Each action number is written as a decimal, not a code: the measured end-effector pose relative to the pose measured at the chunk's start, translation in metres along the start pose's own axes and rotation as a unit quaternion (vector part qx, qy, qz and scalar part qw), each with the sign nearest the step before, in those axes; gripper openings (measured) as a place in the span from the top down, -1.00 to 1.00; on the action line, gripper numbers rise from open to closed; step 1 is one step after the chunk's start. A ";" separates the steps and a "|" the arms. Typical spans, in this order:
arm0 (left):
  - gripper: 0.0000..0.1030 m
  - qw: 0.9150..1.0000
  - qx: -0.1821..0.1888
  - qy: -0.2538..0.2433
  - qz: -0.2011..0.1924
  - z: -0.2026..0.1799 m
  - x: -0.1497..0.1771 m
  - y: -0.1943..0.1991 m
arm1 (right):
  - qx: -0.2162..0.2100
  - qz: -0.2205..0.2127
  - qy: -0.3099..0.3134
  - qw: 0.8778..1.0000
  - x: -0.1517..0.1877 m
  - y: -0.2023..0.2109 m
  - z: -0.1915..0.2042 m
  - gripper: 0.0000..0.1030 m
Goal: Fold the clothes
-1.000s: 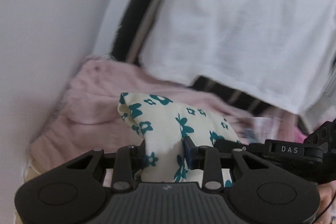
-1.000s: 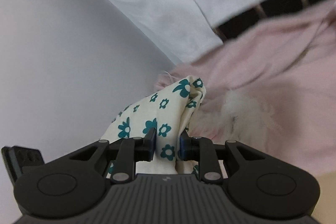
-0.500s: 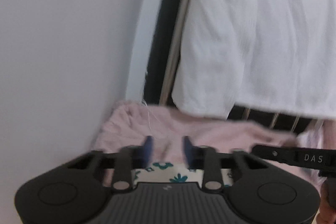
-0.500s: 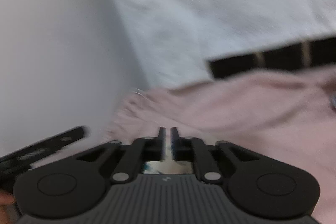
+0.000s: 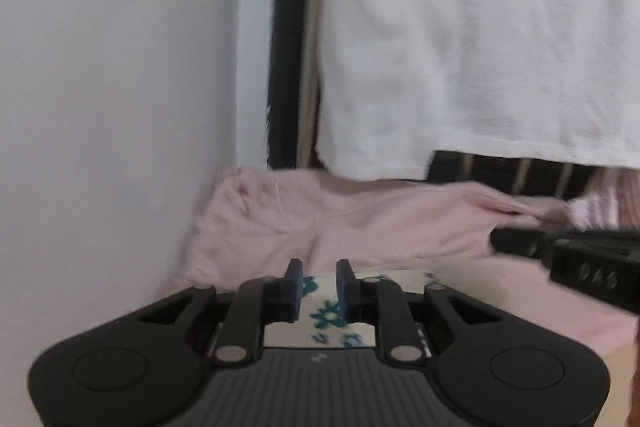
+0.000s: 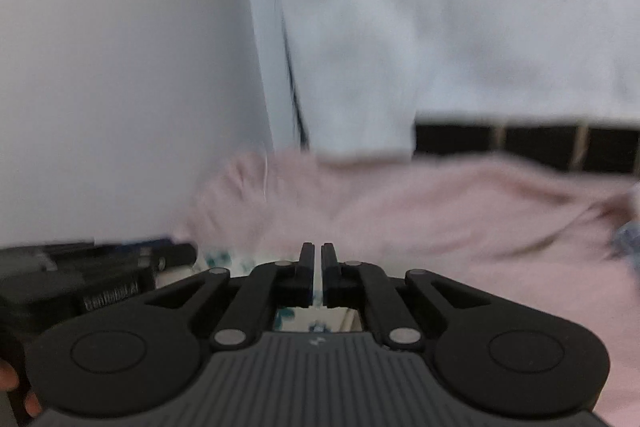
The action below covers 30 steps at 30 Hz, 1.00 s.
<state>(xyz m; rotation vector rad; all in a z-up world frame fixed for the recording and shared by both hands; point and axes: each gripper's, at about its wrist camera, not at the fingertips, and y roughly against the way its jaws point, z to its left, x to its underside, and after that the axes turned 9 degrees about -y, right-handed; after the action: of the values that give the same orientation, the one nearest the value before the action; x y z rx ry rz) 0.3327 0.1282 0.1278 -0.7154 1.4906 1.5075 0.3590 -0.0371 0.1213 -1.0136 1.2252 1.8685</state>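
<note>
1. To our left, a pale wall (image 5: 112, 107).
2. Our left gripper (image 5: 318, 285): jaws opening, pads apart; the flowered cloth (image 5: 326, 315) lies low between them, unpinched.
3. Our right gripper (image 6: 317, 269): clenched, with a sliver of that cloth showing in the slit and below it; whether it is pinched we cannot tell.
4. Ahead of both: a pink garment (image 5: 360, 223); above it, a hanging white cloth (image 5: 460, 47).
</note>
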 end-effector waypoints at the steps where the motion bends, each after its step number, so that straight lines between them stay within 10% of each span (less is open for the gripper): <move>1: 0.13 1.000 -0.004 0.001 -0.002 -0.009 0.001 0.024 | 0.005 -0.002 0.006 1.000 0.004 0.020 -0.003 0.92; 3: -0.47 1.000 -0.004 -0.006 -0.007 -0.032 0.017 0.068 | 0.016 -0.002 0.019 1.000 0.019 0.060 -0.009 0.78; 6: -0.53 1.000 0.009 -0.016 0.007 -0.069 0.056 0.124 | 0.033 -0.002 0.038 0.999 0.040 0.121 -0.018 -0.24; 11: -0.54 0.998 0.029 -0.009 0.062 -0.116 0.139 0.173 | 0.063 0.060 0.010 0.996 0.127 0.192 -0.054 -0.30; 16: -0.54 0.995 0.024 -0.018 0.092 -0.145 0.184 0.197 | 0.079 0.076 -0.028 0.994 0.186 0.256 -0.081 -0.91; 30: -1.00 0.993 0.021 -0.028 0.115 -0.159 0.201 0.183 | 0.140 0.102 -0.032 0.984 0.230 0.274 -0.093 -0.99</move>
<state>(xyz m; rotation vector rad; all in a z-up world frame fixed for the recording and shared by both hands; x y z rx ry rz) 0.0540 0.0280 0.0210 -0.4836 1.5994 1.6489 0.0410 -0.1878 0.0095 -0.6920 1.5497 1.7987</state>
